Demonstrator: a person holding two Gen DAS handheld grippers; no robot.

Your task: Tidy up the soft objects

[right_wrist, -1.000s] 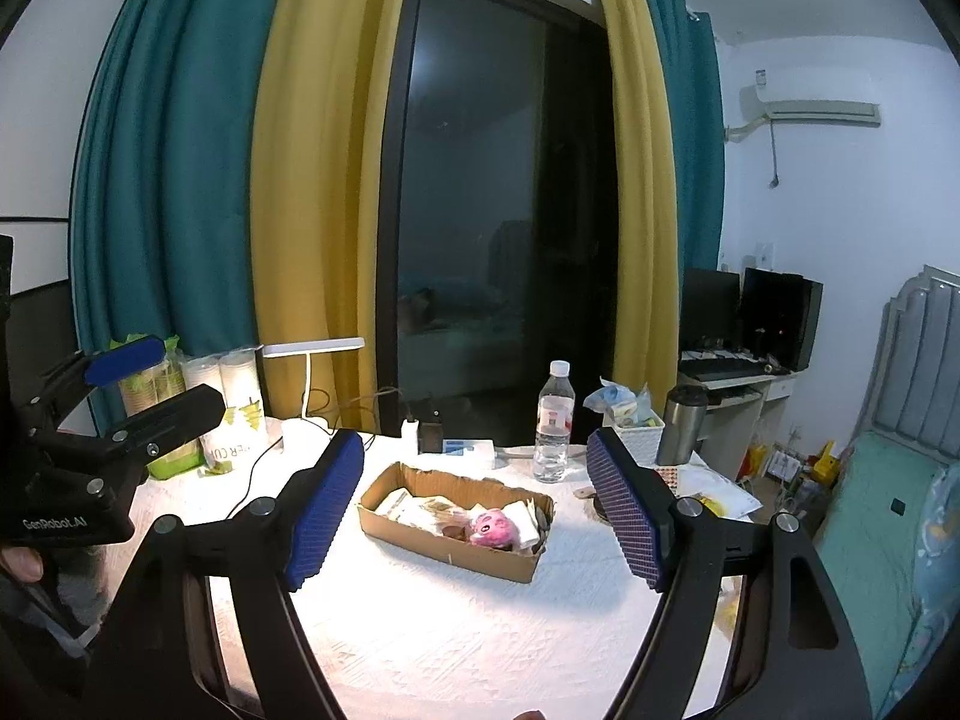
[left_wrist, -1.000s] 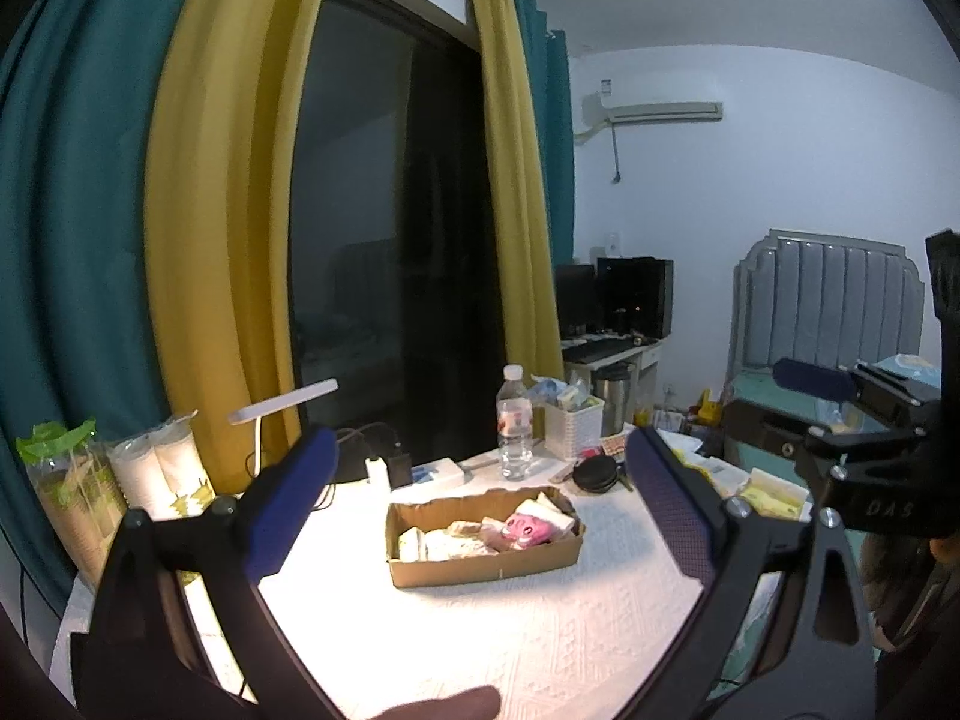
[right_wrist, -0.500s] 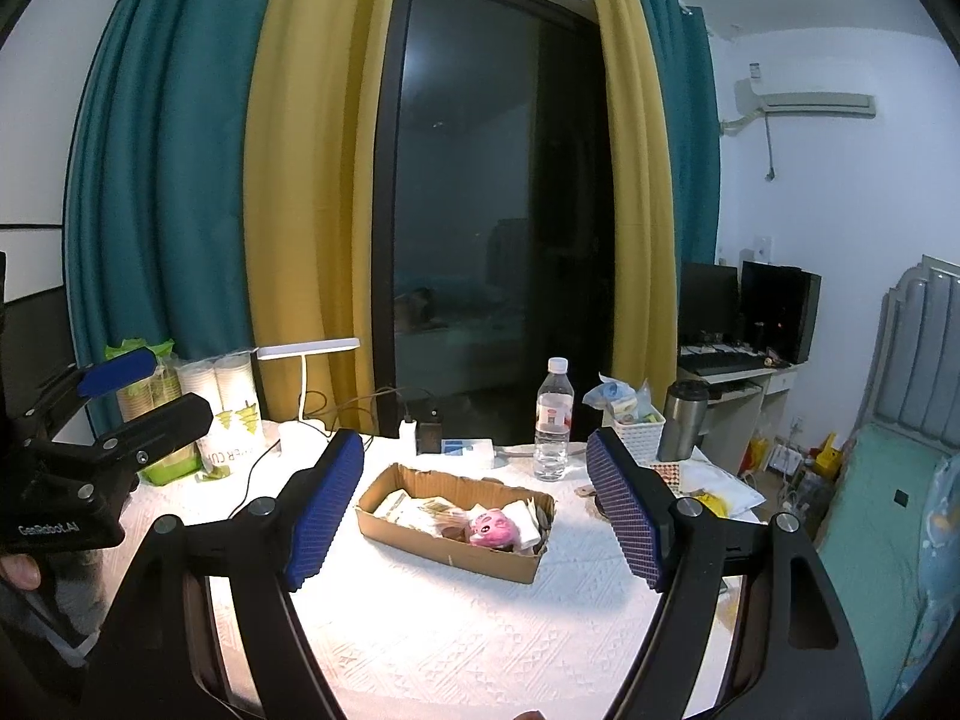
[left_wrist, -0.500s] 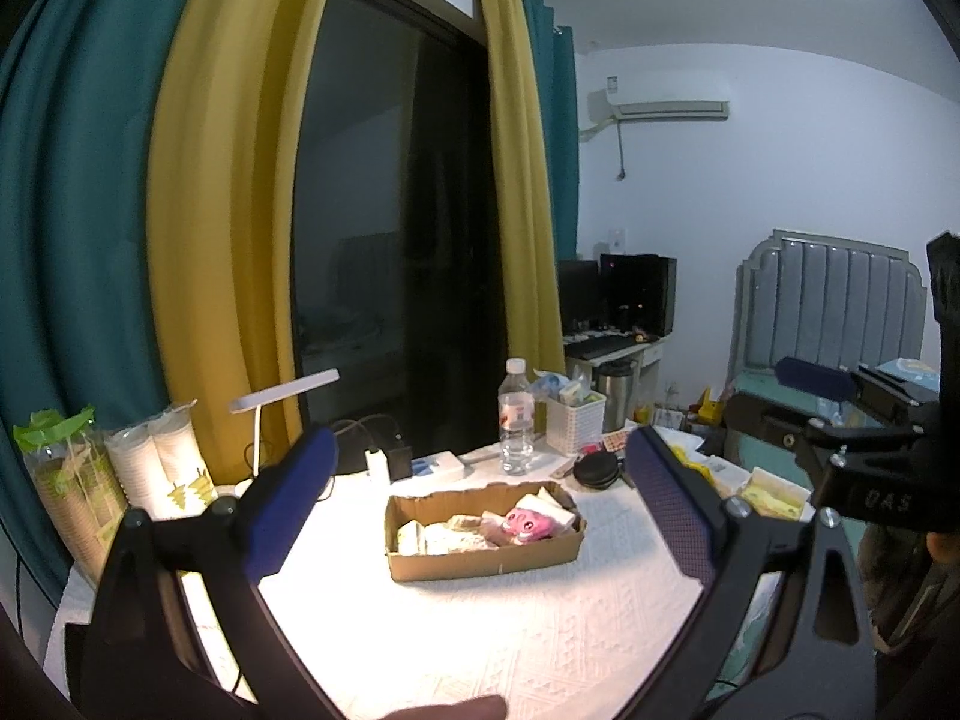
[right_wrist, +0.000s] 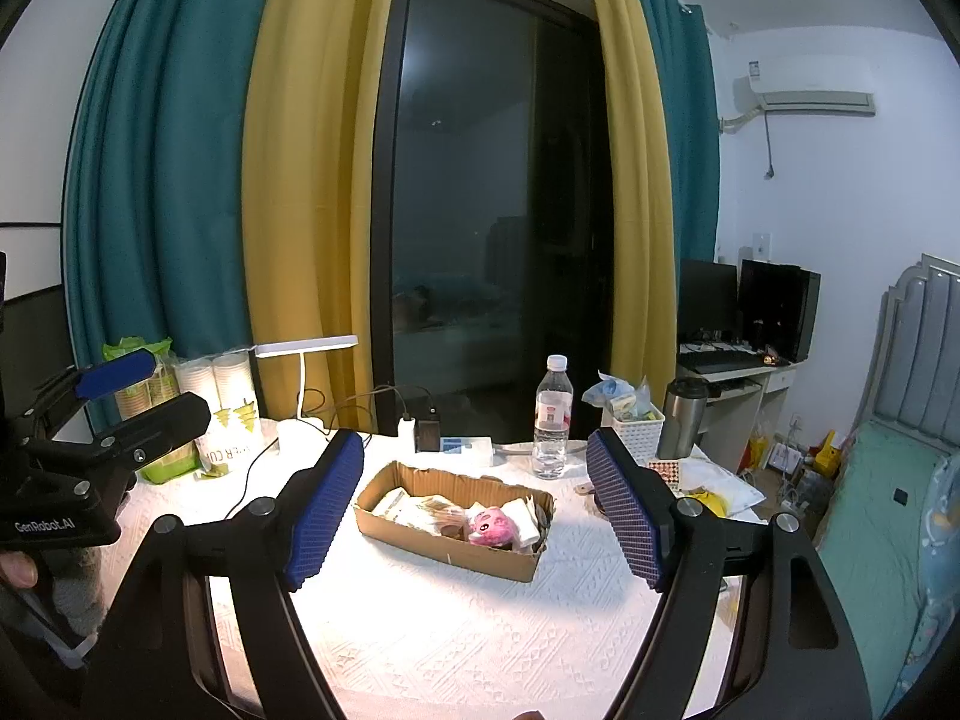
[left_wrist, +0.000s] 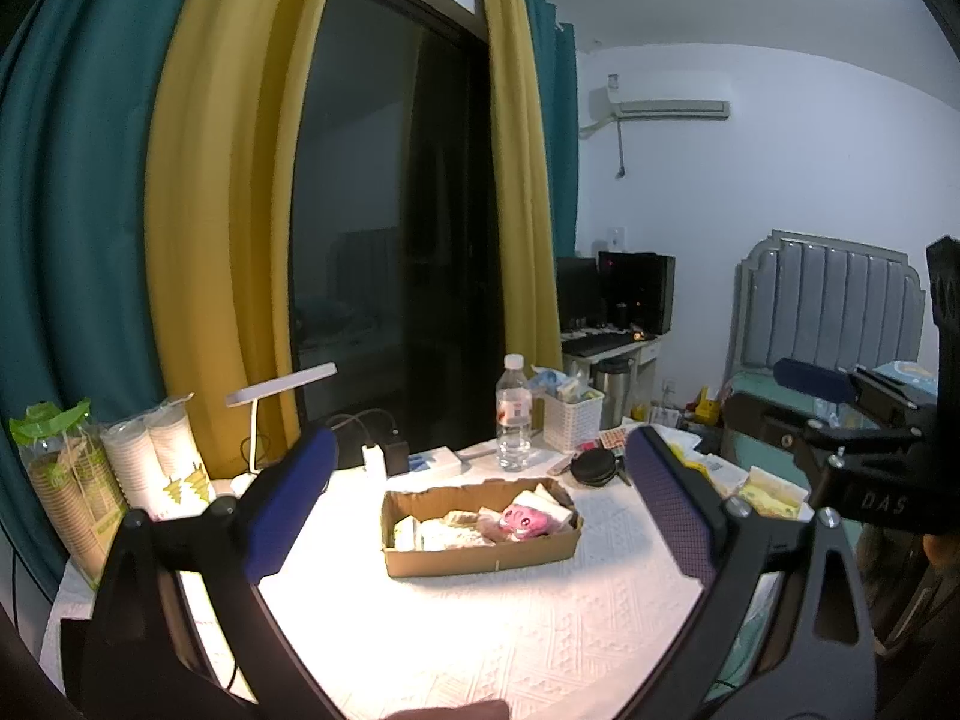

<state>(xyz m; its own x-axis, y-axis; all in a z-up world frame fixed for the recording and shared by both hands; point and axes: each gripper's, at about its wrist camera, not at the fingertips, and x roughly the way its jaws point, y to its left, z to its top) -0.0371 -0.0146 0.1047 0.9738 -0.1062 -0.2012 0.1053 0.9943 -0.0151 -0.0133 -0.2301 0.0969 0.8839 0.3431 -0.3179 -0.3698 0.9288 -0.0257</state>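
A shallow brown cardboard box (left_wrist: 480,546) (right_wrist: 450,525) sits on the white embossed table covering (left_wrist: 480,630) (right_wrist: 450,630), and it holds the soft objects: a small pink plush toy with a printed face (left_wrist: 525,519) (right_wrist: 489,525) toward its right end, with pale folded cloths or packets (left_wrist: 444,531) (right_wrist: 420,510) piled beside it (too small to tell apart).

Behind the box stands a clear plastic water bottle with a white cap and a red-and-white label (left_wrist: 513,414) (right_wrist: 552,417); its print cannot be read. Just right of the bottle, a white woven plastic basket (left_wrist: 573,417) (right_wrist: 633,426) holds crumpled packets. A steel tumbler (right_wrist: 681,417) stands beside the basket. At the table's left edge are sleeves of stacked paper cups (left_wrist: 156,456) (right_wrist: 231,402), 1 wrapper showing the letters "R CU" in the right wrist view.

The left gripper (left_wrist: 480,498) hangs above the near side of the table, its 2 blue-padded fingers spread wide and holding nothing; its body reads "GenRobot.AI" in the right wrist view. The right gripper (right_wrist: 474,498) is likewise spread wide and empty, with "DAS" on its body in the left wrist view.
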